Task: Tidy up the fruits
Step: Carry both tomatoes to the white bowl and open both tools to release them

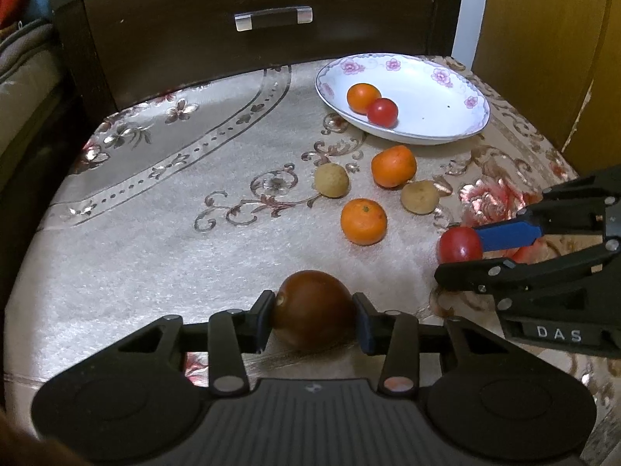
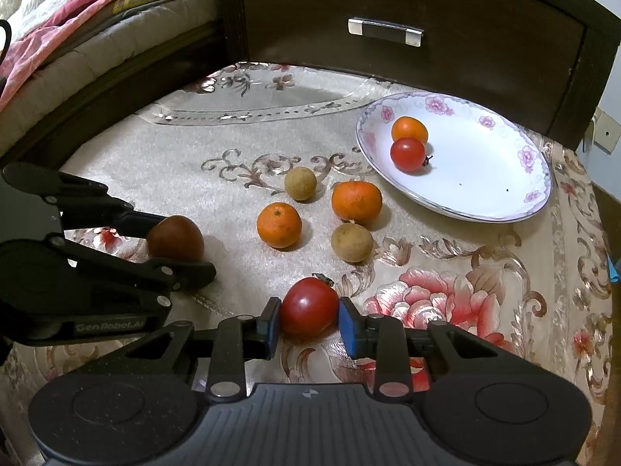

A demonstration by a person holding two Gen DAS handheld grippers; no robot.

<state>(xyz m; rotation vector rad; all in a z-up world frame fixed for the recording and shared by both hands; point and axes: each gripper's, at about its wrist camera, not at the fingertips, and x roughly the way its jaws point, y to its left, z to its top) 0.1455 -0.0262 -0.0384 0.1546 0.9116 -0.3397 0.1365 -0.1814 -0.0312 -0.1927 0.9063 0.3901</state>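
Note:
My left gripper is shut on a dark brown-red tomato resting on the cloth; this gripper and tomato also show in the right wrist view. My right gripper is shut on a bright red tomato, also seen in the left wrist view. A white floral plate at the far right holds one orange and one small red tomato. Two oranges and two tan round fruits lie loose between the grippers and the plate.
A dark wooden drawer front with a metal handle stands behind the table. Bedding lies at the far left. The patterned tablecloth drops off at the curved table edges.

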